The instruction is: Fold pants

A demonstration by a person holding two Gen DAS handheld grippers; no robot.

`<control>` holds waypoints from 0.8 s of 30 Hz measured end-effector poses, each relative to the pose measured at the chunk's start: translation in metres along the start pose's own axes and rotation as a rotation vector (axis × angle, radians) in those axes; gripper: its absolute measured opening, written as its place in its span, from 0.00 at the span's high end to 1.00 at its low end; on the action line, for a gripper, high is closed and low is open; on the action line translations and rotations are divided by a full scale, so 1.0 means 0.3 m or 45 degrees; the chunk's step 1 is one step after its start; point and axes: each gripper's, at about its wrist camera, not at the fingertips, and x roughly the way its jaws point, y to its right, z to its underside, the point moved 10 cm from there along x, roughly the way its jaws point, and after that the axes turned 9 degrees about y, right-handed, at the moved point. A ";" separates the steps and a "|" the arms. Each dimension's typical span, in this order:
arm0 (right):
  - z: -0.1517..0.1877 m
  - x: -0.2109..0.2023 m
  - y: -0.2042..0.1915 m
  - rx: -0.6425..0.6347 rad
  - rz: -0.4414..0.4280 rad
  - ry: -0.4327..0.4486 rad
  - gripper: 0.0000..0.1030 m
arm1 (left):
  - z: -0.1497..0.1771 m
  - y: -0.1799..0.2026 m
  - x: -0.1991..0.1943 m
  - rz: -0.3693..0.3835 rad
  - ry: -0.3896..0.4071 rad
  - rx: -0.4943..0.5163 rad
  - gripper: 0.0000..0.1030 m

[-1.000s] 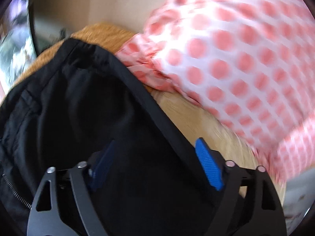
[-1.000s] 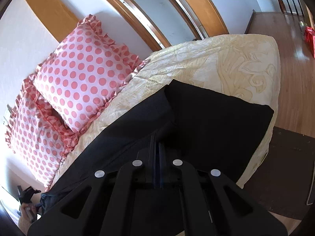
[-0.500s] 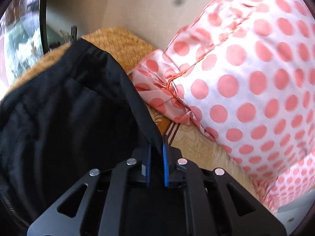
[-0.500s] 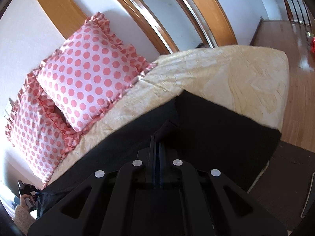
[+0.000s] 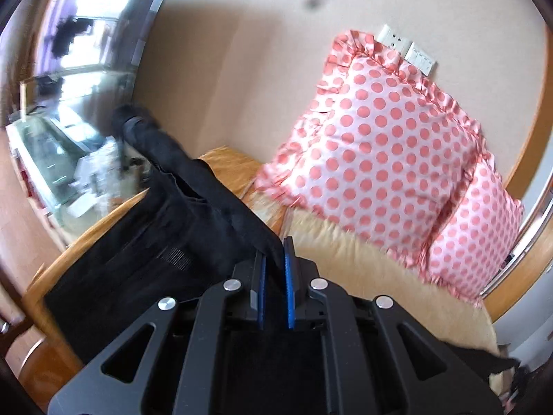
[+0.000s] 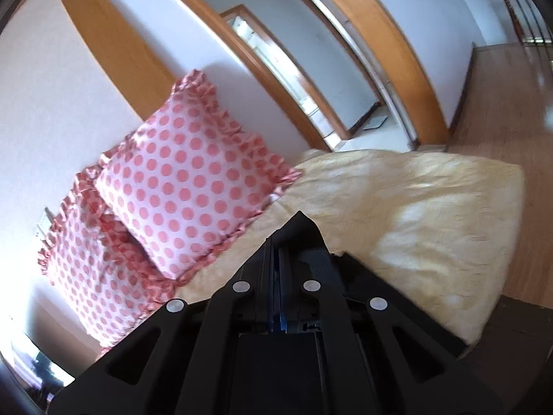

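The black pants (image 5: pixel 145 242) are lifted off the yellow bed. My left gripper (image 5: pixel 274 266) is shut on an edge of the cloth, which rises ahead to a bunched end at the upper left and hangs down to the left. My right gripper (image 6: pixel 278 259) is shut on another part of the pants (image 6: pixel 300 231), which peaks just ahead of the blue pads and drapes over the fingers. Most of the garment is hidden below both grippers.
Two pink polka-dot pillows (image 5: pixel 380 152) (image 6: pixel 186 186) lean on the wall at the head of the bed. The yellow quilt (image 6: pixel 432 214) spreads to the right, its edge dropping to a wooden floor (image 6: pixel 511 90). A glass cabinet (image 5: pixel 58 152) stands at the left.
My left gripper closed on the pants' edge and lifted it. Both grippers have risen, and the cloth has come up off the quilt.
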 end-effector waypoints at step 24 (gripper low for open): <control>0.242 -0.066 0.239 0.342 0.079 -0.277 0.57 | 0.427 -0.220 -0.042 -0.094 -0.096 -0.270 0.52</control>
